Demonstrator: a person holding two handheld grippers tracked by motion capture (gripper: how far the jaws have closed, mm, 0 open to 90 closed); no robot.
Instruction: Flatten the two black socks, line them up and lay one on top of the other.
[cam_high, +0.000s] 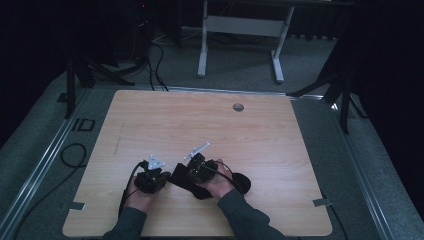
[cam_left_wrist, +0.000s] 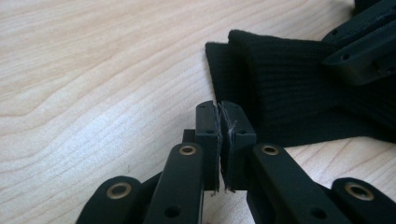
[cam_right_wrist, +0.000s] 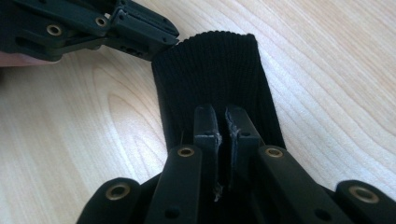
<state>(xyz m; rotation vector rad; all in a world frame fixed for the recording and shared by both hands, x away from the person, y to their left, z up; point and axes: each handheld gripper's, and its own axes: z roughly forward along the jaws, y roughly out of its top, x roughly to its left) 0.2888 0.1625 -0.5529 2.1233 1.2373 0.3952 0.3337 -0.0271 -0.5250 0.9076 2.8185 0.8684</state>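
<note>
A black ribbed sock (cam_high: 241, 183) lies flat on the wooden table (cam_high: 200, 120) near its front edge. In the right gripper view the sock (cam_right_wrist: 210, 65) stretches away with its cuff at the far end. My right gripper (cam_right_wrist: 219, 111) is low over the sock's middle, jaws together, no fabric visibly between the pads. My left gripper (cam_left_wrist: 219, 106) is shut with nothing between its pads, and its tips sit at the cuff's corner (cam_left_wrist: 219, 60). In the high view the left gripper (cam_high: 167, 177) and right gripper (cam_high: 189, 175) are close together, one at each side of the cuff end.
A round cable hole (cam_high: 238, 107) sits near the table's far edge. Behind the table stand a white desk frame (cam_high: 202, 45) and dark tripod legs (cam_high: 345, 95) on grey carpet. Cables (cam_high: 72, 155) trail on the floor at the left.
</note>
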